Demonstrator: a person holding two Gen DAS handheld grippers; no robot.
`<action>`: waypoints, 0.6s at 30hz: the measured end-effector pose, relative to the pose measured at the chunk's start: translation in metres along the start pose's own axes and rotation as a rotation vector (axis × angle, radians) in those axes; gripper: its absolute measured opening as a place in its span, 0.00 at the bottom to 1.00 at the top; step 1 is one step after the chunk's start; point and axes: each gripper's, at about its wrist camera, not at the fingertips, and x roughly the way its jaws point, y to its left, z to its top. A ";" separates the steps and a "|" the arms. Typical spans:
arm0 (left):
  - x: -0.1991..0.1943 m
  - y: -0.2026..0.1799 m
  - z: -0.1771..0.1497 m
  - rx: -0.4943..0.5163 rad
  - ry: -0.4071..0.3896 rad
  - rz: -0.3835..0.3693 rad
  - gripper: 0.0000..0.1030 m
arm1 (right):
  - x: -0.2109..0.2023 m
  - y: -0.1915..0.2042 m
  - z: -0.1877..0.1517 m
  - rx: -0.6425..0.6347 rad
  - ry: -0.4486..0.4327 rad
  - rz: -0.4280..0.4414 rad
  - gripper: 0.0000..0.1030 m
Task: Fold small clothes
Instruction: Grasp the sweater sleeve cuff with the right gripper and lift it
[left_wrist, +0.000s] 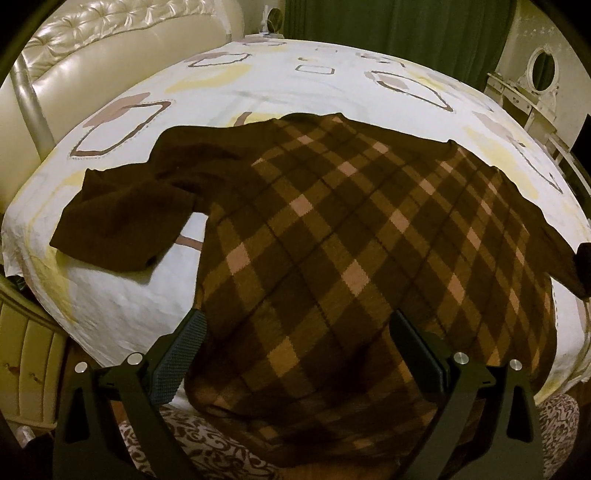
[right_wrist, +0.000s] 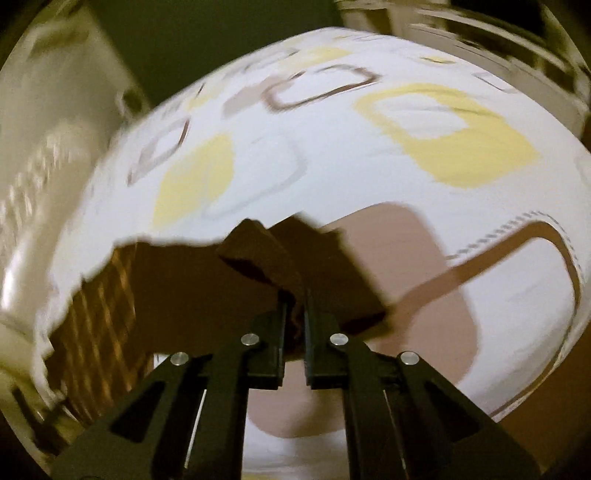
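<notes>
Left wrist view, far left: cream tufted headboard (left_wrist: 110, 44) behind bed edge; pale drawer unit (left_wrist: 33, 354) low beside mattress. Bed sheet (left_wrist: 288, 74) white with yellow and brown-outlined shapes, spread flat across bed.

Brown sweater (left_wrist: 351, 236) laid on sheet, argyle-checked body filling centre of view, hem end hanging over near bed edge. Left sleeve (left_wrist: 125, 206) plain dark brown, bent outward and resting flat on sheet, cuff toward left bed edge. Opposite sleeve stretched away toward right frame edge, lifted off sheet there.

Left gripper (left_wrist: 295, 332) poised over lower part of sweater body, jaws spread wide, textured pad (left_wrist: 181, 354) at left side near sweater's edge, other finger over checked knit. Nothing clamped; contact with fabric not determinable.

Further right: green curtain (left_wrist: 399, 37) behind bed; white dressing table with oval mirror (left_wrist: 543, 70) at far right.

Right wrist view, heavily motion-blurred. Checked sweater body visible at lower left, on sheet. Right gripper (right_wrist: 295, 299) jaws drawn nearly together, pinching plain brown sleeve end (right_wrist: 266, 251); fabric bunched above and between fingertips, raised clear of sheet. Patterned sheet beyond and to right, with large tan shape under gripper.
</notes>
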 end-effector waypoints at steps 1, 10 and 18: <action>0.000 0.000 0.000 0.002 0.001 0.000 0.96 | -0.008 -0.019 0.005 0.047 -0.022 0.000 0.06; 0.003 -0.006 -0.003 0.007 -0.004 -0.021 0.96 | -0.011 -0.135 0.028 0.322 -0.069 -0.083 0.06; 0.009 -0.005 -0.005 0.004 0.003 -0.020 0.96 | -0.012 -0.184 0.004 0.442 -0.046 -0.060 0.05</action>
